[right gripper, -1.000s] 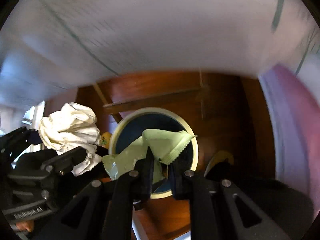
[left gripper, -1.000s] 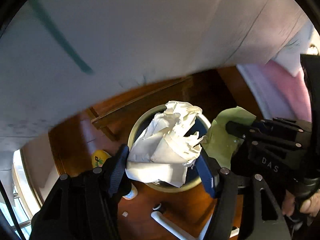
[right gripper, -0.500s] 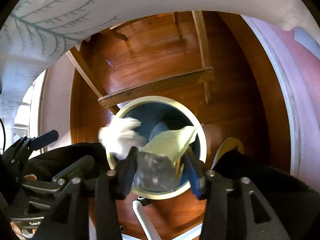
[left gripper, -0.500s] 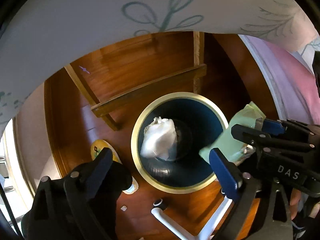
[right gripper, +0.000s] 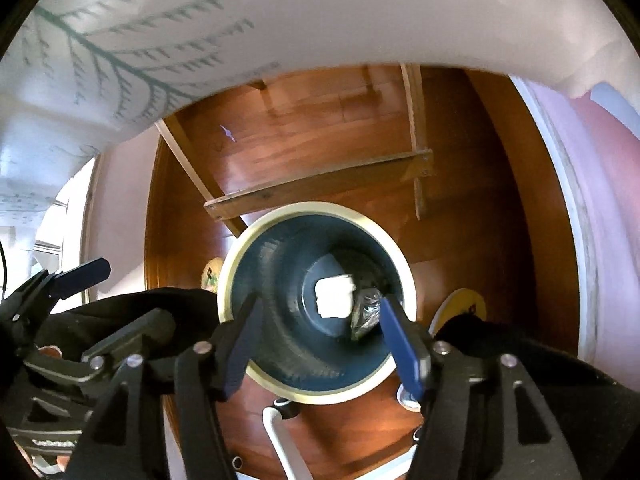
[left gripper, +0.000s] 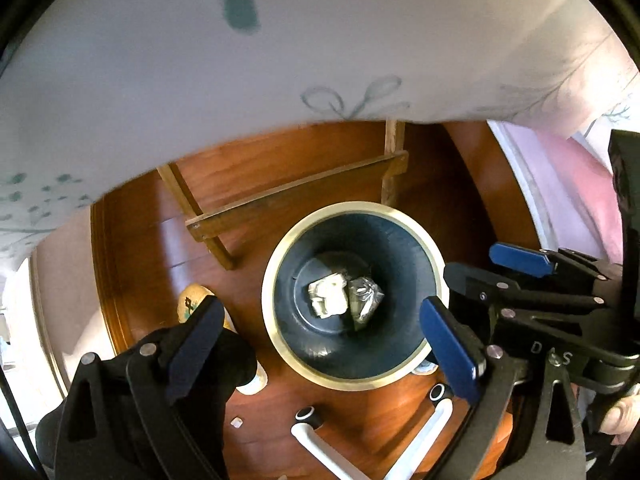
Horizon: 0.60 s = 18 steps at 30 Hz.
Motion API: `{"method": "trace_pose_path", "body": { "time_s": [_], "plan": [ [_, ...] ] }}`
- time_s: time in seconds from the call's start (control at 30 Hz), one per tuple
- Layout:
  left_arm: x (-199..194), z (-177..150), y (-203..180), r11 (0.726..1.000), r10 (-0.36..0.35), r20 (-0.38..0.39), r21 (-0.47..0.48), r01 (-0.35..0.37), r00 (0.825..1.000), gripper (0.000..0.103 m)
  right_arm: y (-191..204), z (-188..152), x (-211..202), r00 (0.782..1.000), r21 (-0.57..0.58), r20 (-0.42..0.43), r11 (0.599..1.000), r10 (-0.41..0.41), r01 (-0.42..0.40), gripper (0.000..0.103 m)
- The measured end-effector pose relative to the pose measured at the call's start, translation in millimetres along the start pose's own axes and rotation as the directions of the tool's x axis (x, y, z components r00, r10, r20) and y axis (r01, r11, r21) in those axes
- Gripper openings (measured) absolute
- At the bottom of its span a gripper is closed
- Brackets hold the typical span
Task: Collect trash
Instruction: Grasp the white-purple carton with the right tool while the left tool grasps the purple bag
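Note:
A round dark blue trash bin with a cream rim [left gripper: 280,264] stands on the wooden floor, seen from above; it also shows in the right wrist view [right gripper: 236,256]. At its bottom lie a crumpled white paper [left gripper: 329,300] [right gripper: 335,296] and a silvery wrapper [left gripper: 365,300] [right gripper: 366,312], side by side. My left gripper [left gripper: 320,344] is open and empty above the bin. My right gripper [right gripper: 324,344] is open and empty above the bin too; it also shows at the right of the left wrist view [left gripper: 472,272].
A white tablecloth with green leaf print [left gripper: 280,60] hangs over the top of both views. A wooden table crossbar [left gripper: 296,196] runs behind the bin. A white chair base with casters [left gripper: 312,436] lies near the bin. Yellow slippers [right gripper: 464,300] sit on the floor.
Both grippers opened. The white paper dropped from the left gripper into the bin, then the green and silver wrapper dropped from the right gripper. Both now lie at the bin's bottom.

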<state>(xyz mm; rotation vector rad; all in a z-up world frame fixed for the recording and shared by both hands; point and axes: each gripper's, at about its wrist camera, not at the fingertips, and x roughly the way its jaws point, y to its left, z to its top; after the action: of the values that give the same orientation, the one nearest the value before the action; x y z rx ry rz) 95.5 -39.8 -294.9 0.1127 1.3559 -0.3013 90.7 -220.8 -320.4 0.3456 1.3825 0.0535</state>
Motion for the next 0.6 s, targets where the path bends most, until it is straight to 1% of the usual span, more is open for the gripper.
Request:
{"method": "trace_pose_path", "body": {
  "time_s": [0.17,0.23,0.3,0.37,0.4,0.43,0.53,0.6],
  "plan": [
    [-30.1,-8.0,-3.5,1.000,-0.019,0.047,0.025,0.018,0.999,0.097,8.9,-4.2,-19.9,0.999,-0.040,0.036,0.999,-0.020,0.022,0.061],
    [-55.3,-11.4,-7.4,0.998,-0.031,0.087,0.057,0.026,0.996,0.097,15.6,-7.5,-33.3,0.999,-0.073,0.050,0.997,-0.021,0.024,0.061],
    [-74.5,-14.2,-10.2,0.996,-0.042,0.119,0.078,0.033,0.992,0.097,24.2,-12.3,-53.5,0.996,-0.129,0.081,0.991,-0.029,0.040,0.061],
    [-99.7,-16.6,-12.2,0.994,-0.059,0.161,0.099,0.044,0.985,0.097,32.7,-15.3,-79.3,0.991,-0.197,0.125,0.978,-0.039,0.063,0.061],
    [-118.1,-17.1,-13.6,0.992,-0.073,0.193,0.113,0.052,0.978,0.097,36.2,-15.8,-91.6,0.988,-0.225,0.147,0.972,-0.040,0.073,0.061],
    [-129.3,-16.7,-15.2,0.991,-0.083,0.210,0.120,0.058,0.974,0.097,40.1,-16.7,-106.6,0.983,-0.255,0.177,0.963,-0.042,0.088,0.061],
    [-170.8,-9.8,-17.7,0.987,-0.113,0.265,0.138,0.078,0.958,0.097,49.1,-16.3,-156.8,0.961,-0.320,0.274,0.938,-0.046,0.136,0.061],
    [-202.2,-1.3,-17.1,0.988,-0.110,0.311,0.140,0.069,0.944,0.097,53.4,-13.4,-191.9,0.946,-0.342,0.323,0.929,-0.024,0.140,0.061]
  ]
}}
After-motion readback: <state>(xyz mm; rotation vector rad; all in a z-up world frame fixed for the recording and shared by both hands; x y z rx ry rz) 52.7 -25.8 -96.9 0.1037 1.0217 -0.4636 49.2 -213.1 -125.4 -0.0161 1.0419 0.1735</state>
